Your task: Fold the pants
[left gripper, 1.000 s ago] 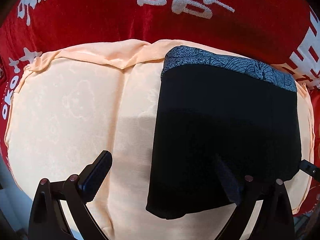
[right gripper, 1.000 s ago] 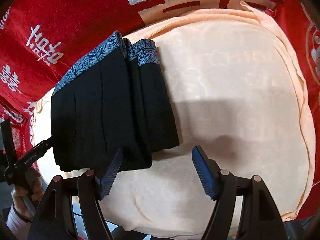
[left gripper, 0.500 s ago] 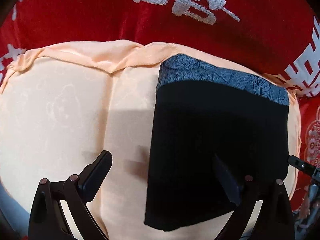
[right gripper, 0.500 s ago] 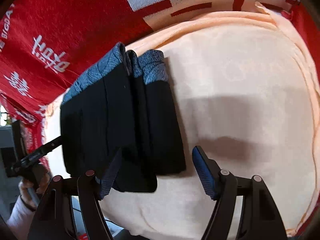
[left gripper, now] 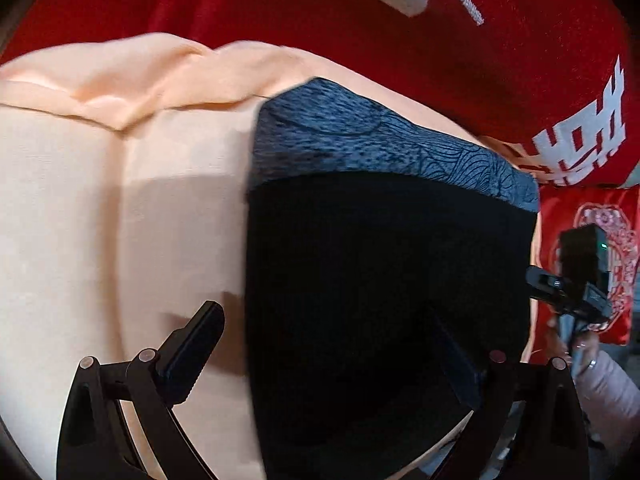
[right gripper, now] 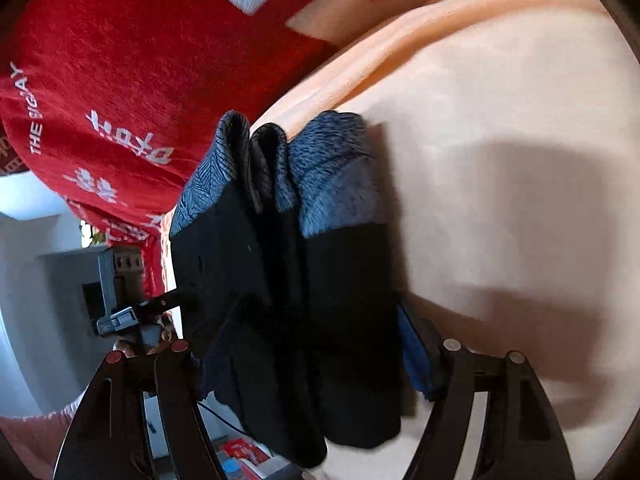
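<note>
Black fabric with a grey-blue patterned band at its far end makes up the one pair of pants [left gripper: 384, 280], folded into a narrow bundle and lying on a single peach cushion [left gripper: 80, 220]. In the right wrist view the bundle [right gripper: 288, 300] shows three stacked folds at the band end, and it sits toward the cushion's [right gripper: 500, 140] left edge. One red blanket [left gripper: 280, 8] with white characters lies behind the cushion in both views, and a second red item with a pale ornamental print [left gripper: 592, 248] shows at the right edge of the left wrist view. Two grippers are at work. On the left gripper [left gripper: 332, 356], the two fingers stand wide apart, one over bare cushion and the other dark against the pants, so its jaws are released and pinch nothing. The right gripper [right gripper: 316, 344] straddles the near end of the bundle with both fingers spread; the blue pad on its right finger lies just beside the bundle's edge, and whether it presses the cloth I cannot tell. Each camera catches the other gripper at the frame's side, with one hand [left gripper: 580, 344] wrapped round the handle in the left wrist view.
</note>
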